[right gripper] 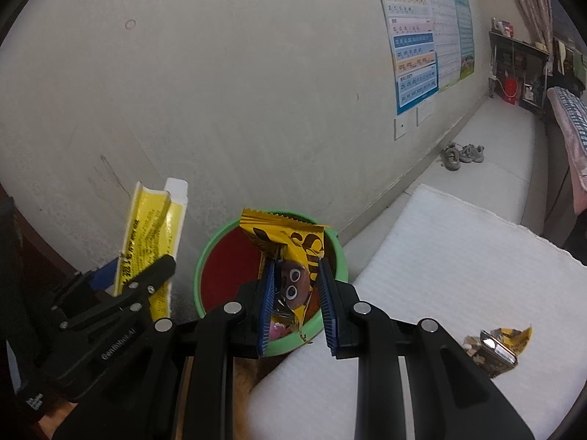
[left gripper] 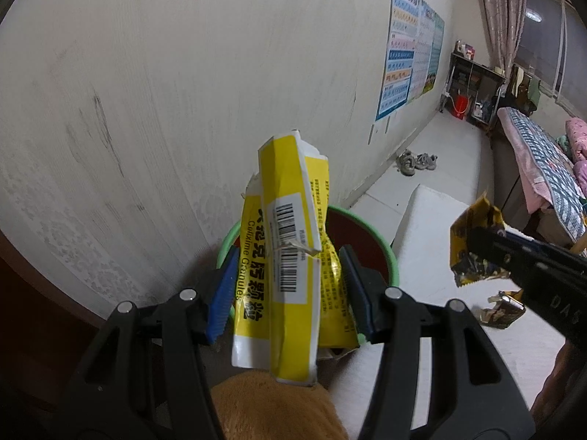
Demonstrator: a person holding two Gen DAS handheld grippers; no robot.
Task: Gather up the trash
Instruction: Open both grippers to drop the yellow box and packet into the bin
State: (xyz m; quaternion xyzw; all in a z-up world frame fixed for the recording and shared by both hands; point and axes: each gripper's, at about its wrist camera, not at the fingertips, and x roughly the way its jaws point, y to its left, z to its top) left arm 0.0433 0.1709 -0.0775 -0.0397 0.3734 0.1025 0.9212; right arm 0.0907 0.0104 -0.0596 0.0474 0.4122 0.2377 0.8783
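My left gripper (left gripper: 288,289) is shut on a flattened yellow medicine box (left gripper: 290,256) and holds it upright over the green-rimmed bin (left gripper: 381,242) by the wall. My right gripper (right gripper: 295,300) is shut on a yellow snack wrapper (right gripper: 293,256) and holds it above the same bin (right gripper: 220,256), which has a red inside. The right gripper with the wrapper (left gripper: 473,245) shows at the right of the left wrist view. The left gripper with the box (right gripper: 150,234) shows at the left of the right wrist view. Another torn yellow wrapper (right gripper: 495,348) lies on the white mat.
The white mat (right gripper: 440,275) covers the floor to the right of the bin. A wall with posters (right gripper: 422,36) runs behind. A pair of shoes (right gripper: 462,154) lies by the wall, a bed (left gripper: 543,154) stands at the right, and a shelf with a red bucket (left gripper: 460,104) stands far back.
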